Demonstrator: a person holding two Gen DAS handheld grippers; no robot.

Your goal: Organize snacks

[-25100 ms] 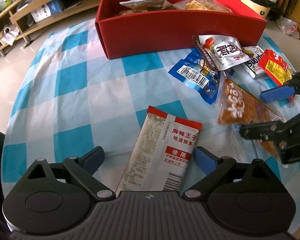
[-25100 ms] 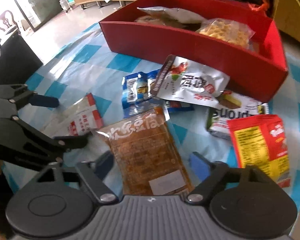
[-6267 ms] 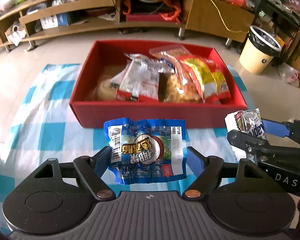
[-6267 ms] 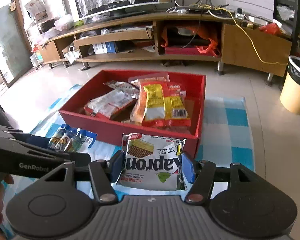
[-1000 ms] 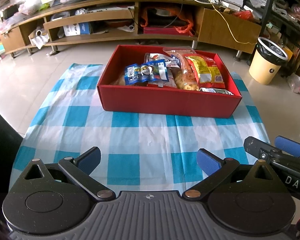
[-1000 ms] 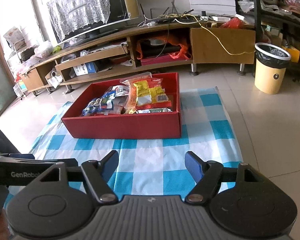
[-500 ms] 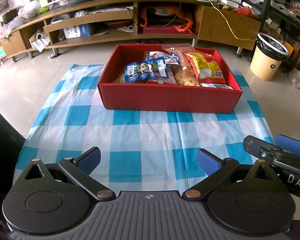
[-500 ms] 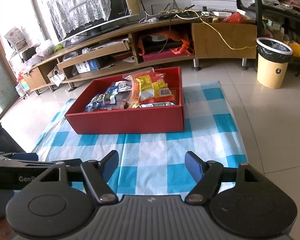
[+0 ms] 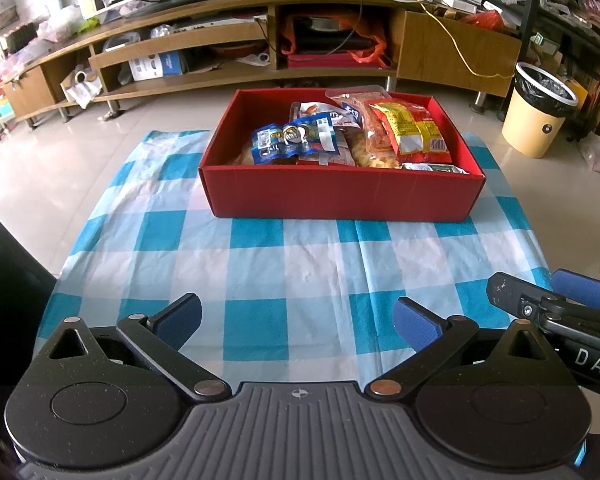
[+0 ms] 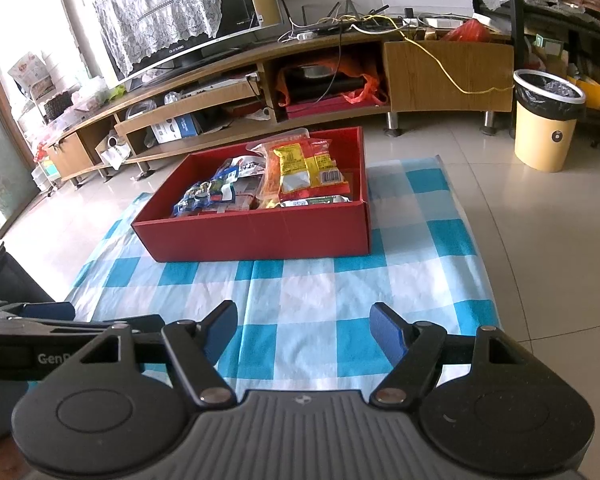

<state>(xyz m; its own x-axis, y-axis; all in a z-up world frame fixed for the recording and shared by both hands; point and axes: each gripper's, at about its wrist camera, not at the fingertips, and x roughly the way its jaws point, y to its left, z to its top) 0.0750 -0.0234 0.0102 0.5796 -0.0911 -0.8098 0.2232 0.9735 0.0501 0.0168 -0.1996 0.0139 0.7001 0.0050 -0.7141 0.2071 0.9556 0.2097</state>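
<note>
A red box (image 9: 340, 194) (image 10: 260, 236) stands at the far end of a blue and white checked cloth (image 9: 300, 264) (image 10: 332, 292). Inside it lie several snack packs: a blue pack (image 9: 294, 139) (image 10: 204, 196), a red and yellow pack (image 9: 412, 130) (image 10: 304, 168) and a green and white wafer pack (image 9: 432, 168) (image 10: 314, 201). My left gripper (image 9: 296, 320) is open, well short of the box, with only cloth between its blue pads. My right gripper (image 10: 304, 328) is open too, nothing in it; it shows at the right edge of the left wrist view (image 9: 556, 304).
A long wooden TV cabinet (image 9: 260, 40) (image 10: 340, 76) runs behind the box on the tiled floor. A cream bin with a black liner (image 9: 540, 112) (image 10: 548, 120) stands at the right. A dark object (image 9: 4, 280) borders the cloth's left side.
Both grippers stay open and empty over the cloth, barely shifted. Six seconds ago the left held the blue pack and the right the wafer pack; both packs now lie in the box.
</note>
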